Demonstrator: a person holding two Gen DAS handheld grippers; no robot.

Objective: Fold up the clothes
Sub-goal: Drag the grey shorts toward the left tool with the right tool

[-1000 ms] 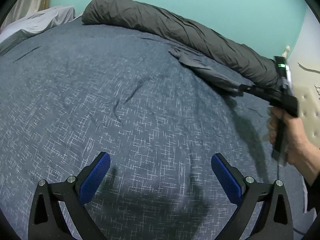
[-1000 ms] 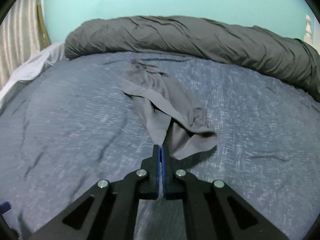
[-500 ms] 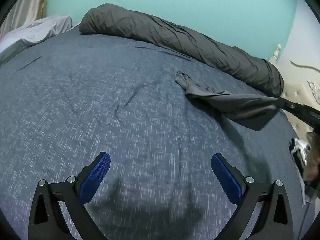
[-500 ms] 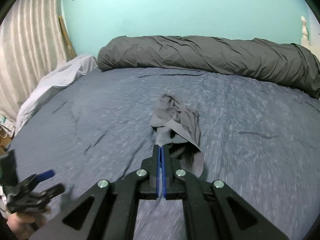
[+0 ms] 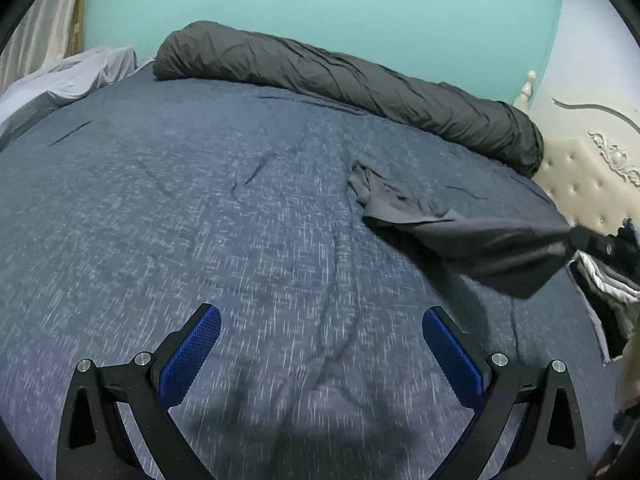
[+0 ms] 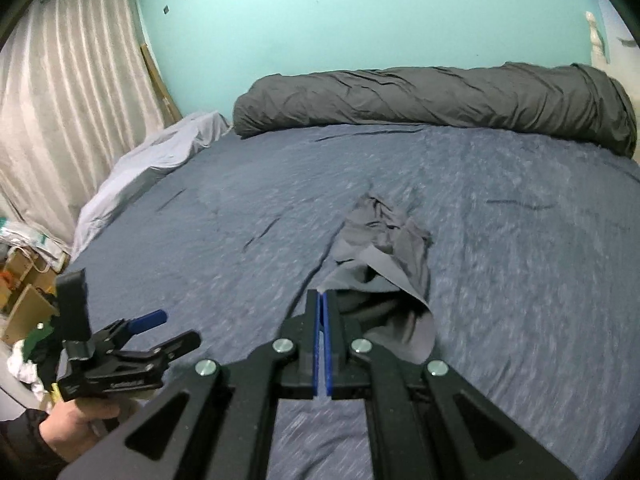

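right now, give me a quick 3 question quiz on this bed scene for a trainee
1. True or false: the right gripper is shut on an edge of the grey garment.
2. Multiple choice: the left gripper is A) clamped on the garment, B) open above the blue bedspread and holding nothing, C) gripping the rolled duvet.
3. Fill in: the rolled dark grey duvet lies along the far edge of the bed, against the ____ wall.

Key: 1 true; 2 B; 3 turquoise.
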